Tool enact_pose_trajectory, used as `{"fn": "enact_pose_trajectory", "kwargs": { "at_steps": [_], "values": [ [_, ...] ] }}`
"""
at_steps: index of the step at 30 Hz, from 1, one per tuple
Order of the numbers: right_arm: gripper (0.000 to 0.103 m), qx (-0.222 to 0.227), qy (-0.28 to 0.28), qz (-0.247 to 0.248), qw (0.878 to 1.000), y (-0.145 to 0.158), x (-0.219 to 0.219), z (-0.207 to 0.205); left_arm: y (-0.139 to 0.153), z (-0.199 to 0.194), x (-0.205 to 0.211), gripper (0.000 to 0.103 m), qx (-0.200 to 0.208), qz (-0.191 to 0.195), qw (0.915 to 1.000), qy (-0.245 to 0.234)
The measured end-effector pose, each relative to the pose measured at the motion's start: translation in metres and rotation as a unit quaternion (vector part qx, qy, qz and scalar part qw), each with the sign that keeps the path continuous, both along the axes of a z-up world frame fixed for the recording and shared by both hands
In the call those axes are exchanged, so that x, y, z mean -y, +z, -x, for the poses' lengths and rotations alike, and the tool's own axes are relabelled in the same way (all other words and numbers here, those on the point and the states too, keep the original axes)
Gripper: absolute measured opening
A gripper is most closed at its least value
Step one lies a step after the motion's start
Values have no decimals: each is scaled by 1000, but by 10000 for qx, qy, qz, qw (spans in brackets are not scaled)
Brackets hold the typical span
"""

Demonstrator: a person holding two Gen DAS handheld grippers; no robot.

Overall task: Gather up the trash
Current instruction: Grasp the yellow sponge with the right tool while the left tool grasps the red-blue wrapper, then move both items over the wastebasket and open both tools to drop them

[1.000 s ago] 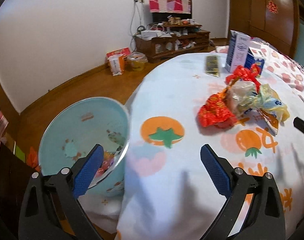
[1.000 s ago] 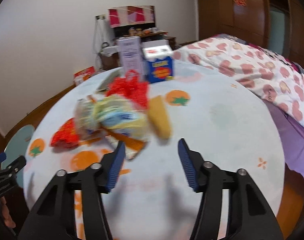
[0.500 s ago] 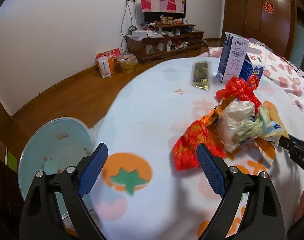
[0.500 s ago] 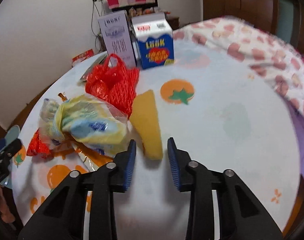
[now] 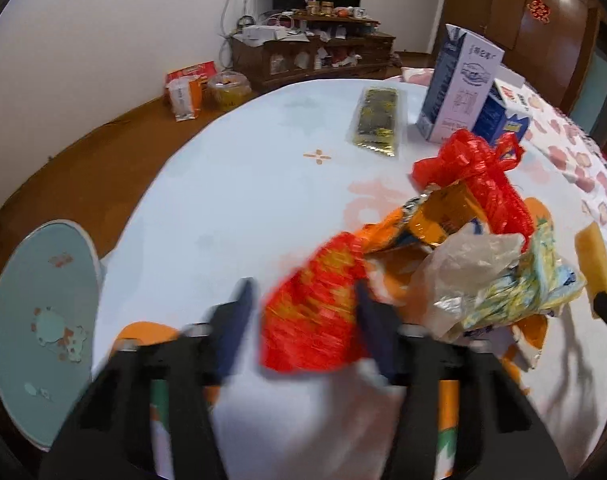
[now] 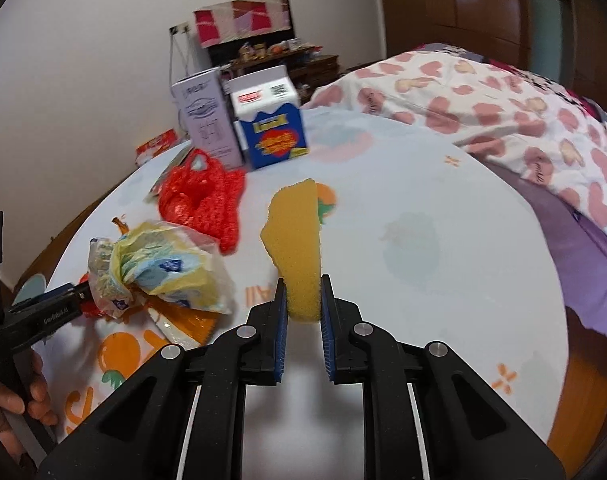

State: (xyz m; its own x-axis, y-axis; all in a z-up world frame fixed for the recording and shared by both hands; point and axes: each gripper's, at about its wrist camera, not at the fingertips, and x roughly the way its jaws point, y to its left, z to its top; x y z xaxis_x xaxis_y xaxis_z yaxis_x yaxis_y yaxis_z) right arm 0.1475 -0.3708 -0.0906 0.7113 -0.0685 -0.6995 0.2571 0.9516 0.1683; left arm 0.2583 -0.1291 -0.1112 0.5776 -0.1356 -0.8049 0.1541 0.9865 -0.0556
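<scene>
A red foil wrapper [image 5: 315, 320] lies on the round table [image 5: 231, 184], between the closing jaws of my left gripper [image 5: 303, 286]. The picture is blurred there, and the left pad seems to stand just off the wrapper. My right gripper [image 6: 303, 280] has its closing jaws pressed on the near end of a yellow sponge [image 6: 295, 232], which rests on the cloth. Beside the wrapper lie a crumpled yellow-blue plastic bag [image 5: 503, 280], an orange foil packet [image 5: 435, 216] and a red net bag [image 5: 483, 176]. A light blue bin [image 5: 43, 312] stands by the table's left edge.
Two cartons stand at the far side, a white one [image 5: 459, 88] and a blue one [image 6: 275, 128], with a dark flat packet [image 5: 377, 120] near them. A bed with a heart-print quilt [image 6: 503, 112] borders the table on the right. A hand [image 6: 35, 396] holds the left gripper.
My left gripper swung from over the bin to the red wrapper and its jaws narrowed around it. The right gripper moved up to the yellow sponge and closed on it.
</scene>
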Motion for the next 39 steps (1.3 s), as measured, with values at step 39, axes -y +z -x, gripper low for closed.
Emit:
{"fn": "enact_pose_trajectory", "kwargs": {
  "at_steps": [39],
  "values": [
    [16, 383, 1057, 211, 9934, 27, -117, 56, 65, 126, -128, 23, 1064, -638, 9854, 1166]
  ]
}}
